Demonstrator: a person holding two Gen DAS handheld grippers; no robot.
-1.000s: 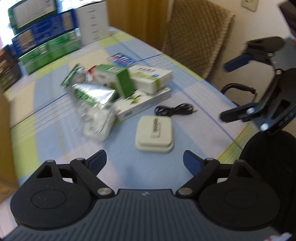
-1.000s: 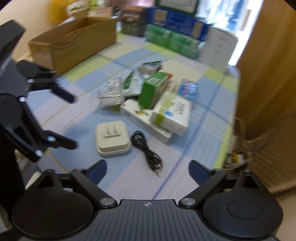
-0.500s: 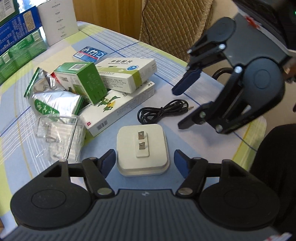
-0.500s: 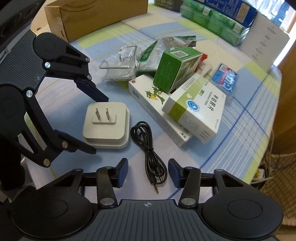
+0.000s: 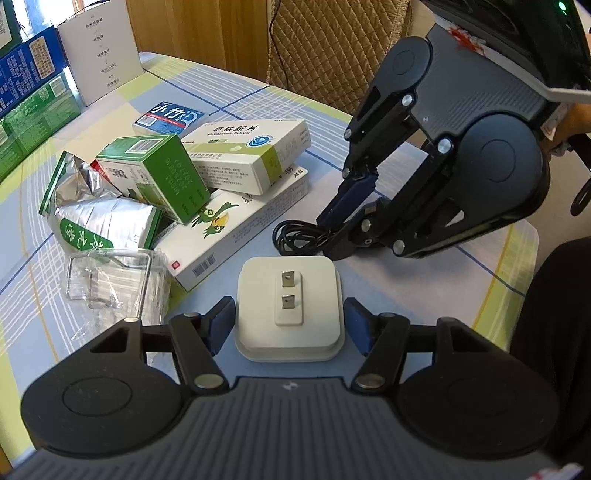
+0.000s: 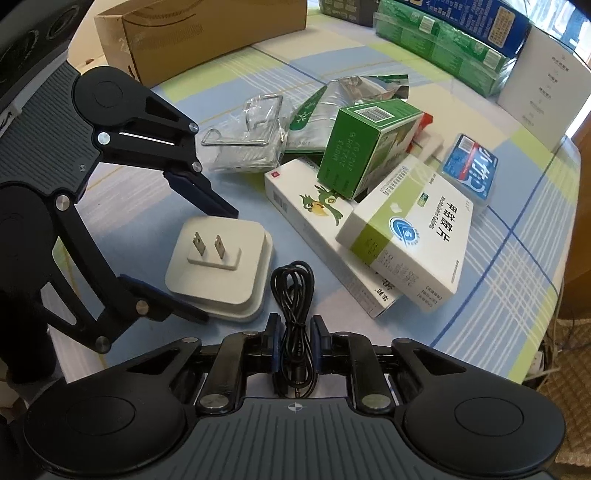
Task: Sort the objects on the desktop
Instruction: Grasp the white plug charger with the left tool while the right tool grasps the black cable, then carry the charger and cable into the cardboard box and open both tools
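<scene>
A white plug adapter (image 5: 289,306) lies prongs up on the checked tablecloth; it also shows in the right wrist view (image 6: 218,269). My left gripper (image 5: 290,326) is open, its blue fingers straddling the adapter's sides with small gaps. A coiled black cable (image 6: 293,295) lies right of the adapter. My right gripper (image 6: 294,338) has closed around the cable's near end, fingers against it. In the left wrist view the cable (image 5: 295,236) lies under the right gripper (image 5: 343,225).
A pile of medicine boxes: green box (image 6: 365,147), white-green box (image 6: 410,236), long white box (image 6: 321,236), blue pack (image 6: 469,173), foil pouch (image 5: 99,218), clear bag (image 5: 114,280). Cardboard box (image 6: 207,33) at back left. Stacked cartons (image 6: 450,37) behind. Chair (image 5: 332,48) beyond table edge.
Both grippers moved down and forward. The left one now straddles the adapter. The right one narrowed from half open to closed around the cable's end.
</scene>
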